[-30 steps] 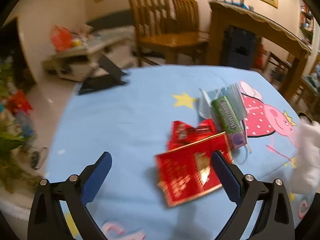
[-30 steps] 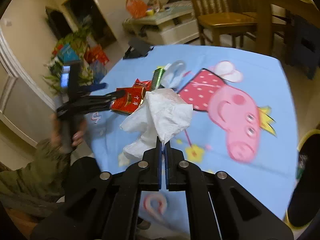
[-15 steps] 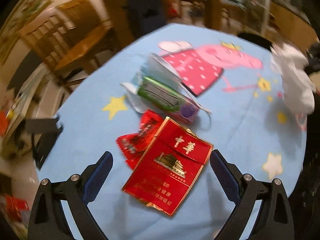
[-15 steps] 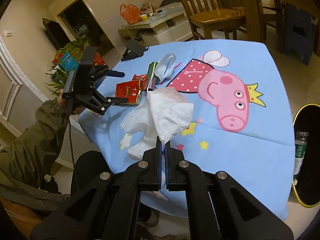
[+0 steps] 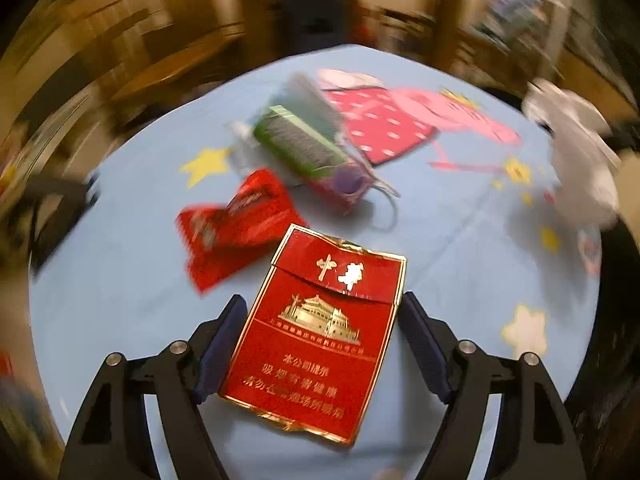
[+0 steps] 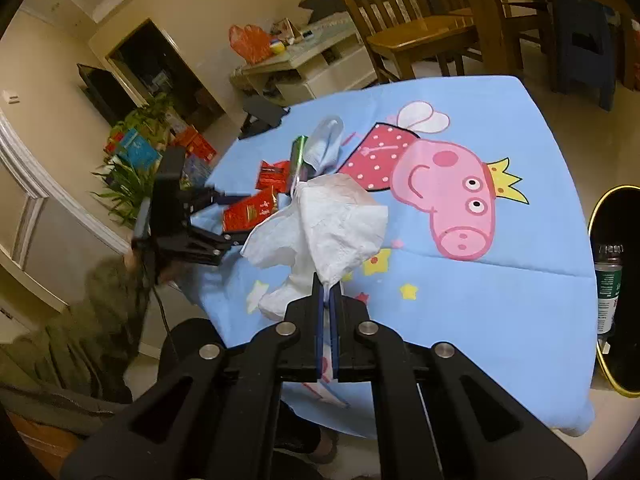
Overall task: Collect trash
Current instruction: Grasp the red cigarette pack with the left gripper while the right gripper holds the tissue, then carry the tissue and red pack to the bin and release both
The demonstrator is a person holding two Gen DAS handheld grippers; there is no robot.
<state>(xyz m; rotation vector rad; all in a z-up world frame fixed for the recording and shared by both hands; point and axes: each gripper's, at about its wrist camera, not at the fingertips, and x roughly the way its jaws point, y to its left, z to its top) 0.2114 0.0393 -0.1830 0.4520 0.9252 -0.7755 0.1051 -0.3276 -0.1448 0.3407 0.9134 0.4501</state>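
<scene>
A flat red cigarette pack (image 5: 320, 336) lies on the blue tablecloth (image 5: 120, 280) near its edge. My left gripper (image 5: 322, 298) straddles the pack and its jaws are closing; a thin gap still shows at the right pad (image 5: 416, 332). The right wrist view shows the same pack (image 6: 252, 210) between the left gripper's (image 6: 236, 218) fingers. My right gripper (image 6: 328, 280) is shut on a crumpled white tissue (image 6: 320, 220), held above the cloth. That tissue (image 5: 576, 152) also hangs at the right of the left wrist view.
Beyond the pack lie a crumpled red wrapper (image 5: 236, 224), a green packet (image 5: 304, 148) and a light blue face mask (image 6: 326, 148). A black bin with a gold rim (image 6: 600, 208) stands right of the table, a green bottle (image 6: 608, 288) inside. Wooden chairs (image 6: 420, 20) stand behind.
The left gripper rolled, dropped toward the red pack and narrowed its jaws around it. The right gripper kept the tissue and drifted a little sideways.
</scene>
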